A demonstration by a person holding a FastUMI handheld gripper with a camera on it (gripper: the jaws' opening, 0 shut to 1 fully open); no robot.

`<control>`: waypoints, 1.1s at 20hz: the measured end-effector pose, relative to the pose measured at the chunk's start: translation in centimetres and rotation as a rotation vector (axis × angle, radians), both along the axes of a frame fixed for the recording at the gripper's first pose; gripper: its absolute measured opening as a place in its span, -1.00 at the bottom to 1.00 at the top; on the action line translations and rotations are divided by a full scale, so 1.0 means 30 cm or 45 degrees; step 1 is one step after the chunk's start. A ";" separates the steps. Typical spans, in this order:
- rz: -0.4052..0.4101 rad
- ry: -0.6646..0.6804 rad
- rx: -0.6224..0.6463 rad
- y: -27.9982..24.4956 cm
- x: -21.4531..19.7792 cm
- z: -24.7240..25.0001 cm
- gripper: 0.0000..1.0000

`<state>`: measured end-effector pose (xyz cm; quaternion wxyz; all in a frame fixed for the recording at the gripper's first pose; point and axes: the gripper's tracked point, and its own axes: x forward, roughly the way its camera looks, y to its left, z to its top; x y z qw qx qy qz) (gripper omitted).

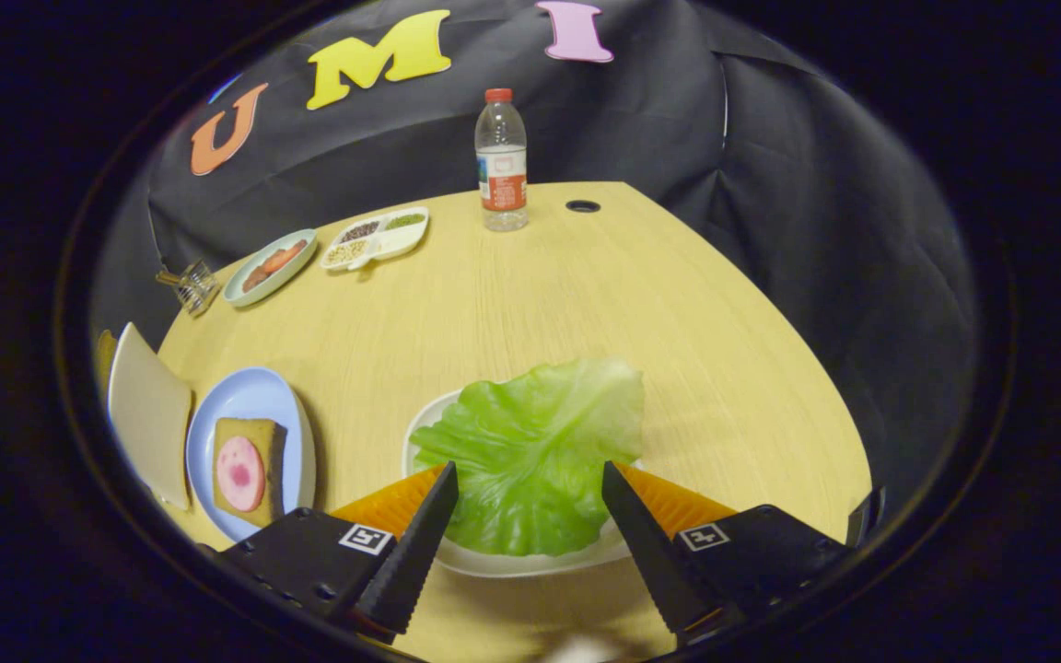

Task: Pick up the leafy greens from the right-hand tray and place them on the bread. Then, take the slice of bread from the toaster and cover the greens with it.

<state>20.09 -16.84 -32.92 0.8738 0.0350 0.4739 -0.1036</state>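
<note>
The gripper [528, 479] is hanging over the near edge of the tabletop [586, 295] with its fingers spread wide apart, gripping nothing yet. Right between them the leafy greens [530, 442] are lying flat on a white tray [530, 557], one broad leaf draping past the tray's far rim toward twelve o'clock. That wide spread looks deliberate: the leaf is broad and floppy, so the fingers are straddling its near part, ready to pinch it.

Off at nine o'clock from the leaf, a blue plate [250, 401] is carrying the bread [250, 470], topped with a round pink slice [240, 474] — that is where the greens are headed, close by for a short carry. Just beyond the plate at nine o'clock, a pale flat panel [148, 414] is standing; whether it is the toaster I cannot tell.

Far across at eleven o'clock, a dish of food [270, 267] and a divided dish [376, 238] are sitting well apart from the action, and a water bottle [501, 161] is standing upright at twelve.
</note>
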 end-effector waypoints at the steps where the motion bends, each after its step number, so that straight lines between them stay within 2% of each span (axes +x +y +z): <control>1: -0.015 0.025 0.004 -0.004 -0.006 -0.009 0.93; 5: -0.020 0.017 0.011 -0.006 0.004 -0.001 0.80; 11: -0.021 0.019 0.006 -0.006 -0.001 0.000 0.11; 13: -0.004 -0.001 0.049 0.015 0.012 0.027 0.12; 15: -0.009 -0.002 0.028 0.015 0.000 0.013 -0.99; 22: 0.019 -0.168 0.049 0.082 -0.023 0.193 -0.99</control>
